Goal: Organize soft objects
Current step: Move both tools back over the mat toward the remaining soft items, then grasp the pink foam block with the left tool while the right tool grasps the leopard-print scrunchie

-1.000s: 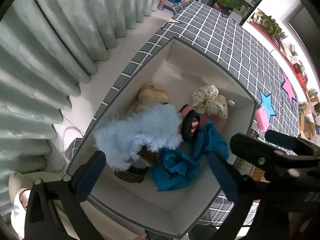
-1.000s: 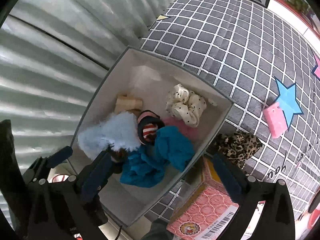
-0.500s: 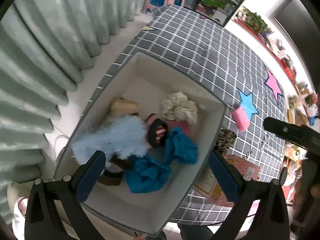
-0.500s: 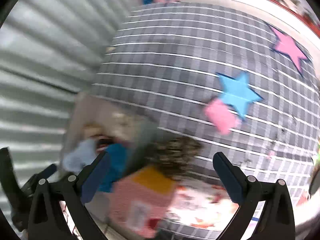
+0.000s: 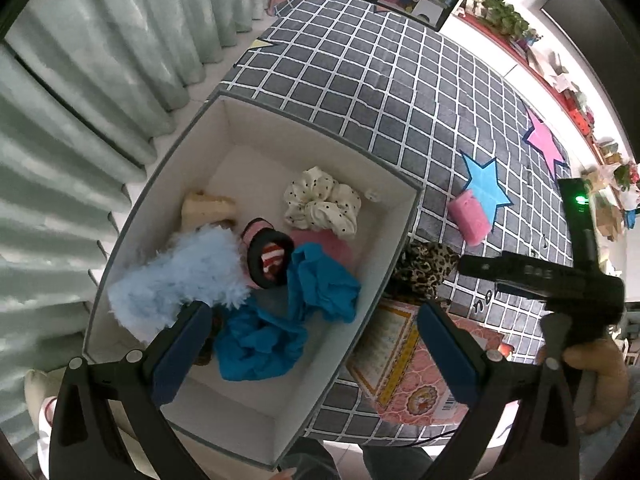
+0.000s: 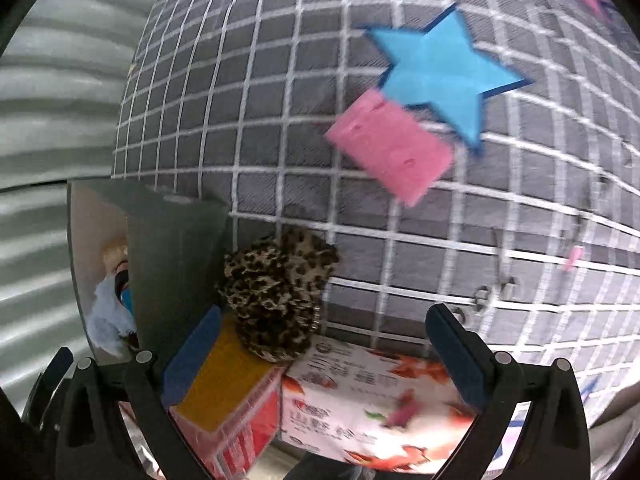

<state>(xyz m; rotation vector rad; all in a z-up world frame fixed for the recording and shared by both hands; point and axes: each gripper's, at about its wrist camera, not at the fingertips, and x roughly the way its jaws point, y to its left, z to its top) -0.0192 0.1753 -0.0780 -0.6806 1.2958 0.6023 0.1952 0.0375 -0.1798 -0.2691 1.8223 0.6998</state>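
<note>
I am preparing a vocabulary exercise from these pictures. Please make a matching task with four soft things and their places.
1. leopard scrunchie
2. pink sponge
3. dotted white scrunchie
4. fluffy light-blue item

a. inside the box, near its far wall
b. on a carton, outside the box
c. beside the blue star
d. inside the box, near the left claw

Pairs: 1-b, 2-c, 3-a, 4-d

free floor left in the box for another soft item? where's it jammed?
Free: the box floor at the far corner behind the polka-dot scrunchie, and the near end below the blue cloth. Crowded: the middle, where fluffy blue item, cloth and scrunchie bunch together.
</note>
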